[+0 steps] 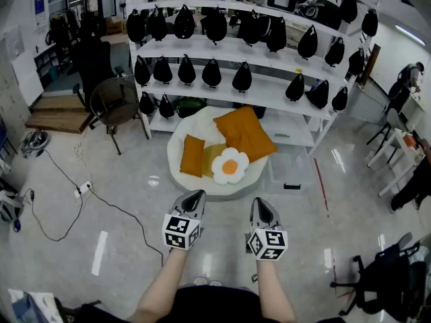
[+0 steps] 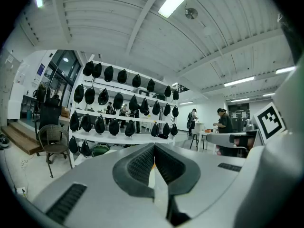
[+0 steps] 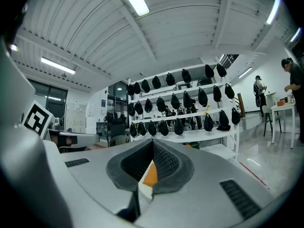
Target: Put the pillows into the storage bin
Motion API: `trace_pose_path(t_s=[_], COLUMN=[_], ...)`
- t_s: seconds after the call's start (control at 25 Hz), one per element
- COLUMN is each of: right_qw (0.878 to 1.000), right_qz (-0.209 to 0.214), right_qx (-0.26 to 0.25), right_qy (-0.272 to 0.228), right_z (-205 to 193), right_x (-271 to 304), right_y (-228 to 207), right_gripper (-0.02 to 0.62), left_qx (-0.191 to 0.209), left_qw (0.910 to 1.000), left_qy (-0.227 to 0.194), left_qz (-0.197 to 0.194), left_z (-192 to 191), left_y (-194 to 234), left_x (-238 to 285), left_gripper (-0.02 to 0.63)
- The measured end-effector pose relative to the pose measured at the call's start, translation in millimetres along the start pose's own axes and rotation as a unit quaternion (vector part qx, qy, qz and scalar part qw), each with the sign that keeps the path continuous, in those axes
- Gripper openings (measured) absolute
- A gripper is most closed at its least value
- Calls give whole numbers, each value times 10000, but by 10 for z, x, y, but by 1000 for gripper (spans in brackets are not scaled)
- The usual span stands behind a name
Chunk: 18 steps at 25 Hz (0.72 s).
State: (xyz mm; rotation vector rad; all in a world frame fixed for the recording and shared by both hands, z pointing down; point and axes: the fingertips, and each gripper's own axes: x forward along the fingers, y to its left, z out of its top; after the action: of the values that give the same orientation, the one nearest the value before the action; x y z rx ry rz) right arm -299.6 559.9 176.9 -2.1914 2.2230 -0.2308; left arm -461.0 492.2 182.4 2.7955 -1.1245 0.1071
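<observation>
Nothing is stowed yet. Four pillows (image 1: 246,132) lie on a white cushion (image 1: 183,132). What looks like a clear bin (image 1: 294,169) sits just beside it. Left gripper (image 1: 194,196) and right gripper (image 1: 261,204) are clenched, empty, short of them.

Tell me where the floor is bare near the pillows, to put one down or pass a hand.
Bare floor lies along the near rim of the white cushion, and to its left, up to the cable and the chair. The cushion's top is crowded with pillows. The shelf behind is full of black bags.
</observation>
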Motion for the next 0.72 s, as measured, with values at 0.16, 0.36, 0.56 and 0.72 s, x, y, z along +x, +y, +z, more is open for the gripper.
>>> trace_pose_path(t_s=[0.16, 0.36, 0.56, 0.72], right_qw=[10000, 10000, 10000, 10000], right_qz=[4, -7, -8, 10], right_qx=[25, 4, 6, -2], right_qy=[15, 17, 28, 41], right_z=[-18, -20, -22, -18], right_x=[40, 90, 99, 98], right_y=[45, 90, 115, 125], right_gripper=[0, 0, 0, 0], left_qx=[-5, -32, -75, -82], left_qw=[10000, 10000, 10000, 10000], left_qy=[13, 14, 17, 44], left_qz=[-28, -22, -26, -35], left_z=[-12, -25, -39, -57], left_y=[45, 125, 155, 148], left_x=[15, 17, 15, 14], left_gripper=[21, 21, 21, 21])
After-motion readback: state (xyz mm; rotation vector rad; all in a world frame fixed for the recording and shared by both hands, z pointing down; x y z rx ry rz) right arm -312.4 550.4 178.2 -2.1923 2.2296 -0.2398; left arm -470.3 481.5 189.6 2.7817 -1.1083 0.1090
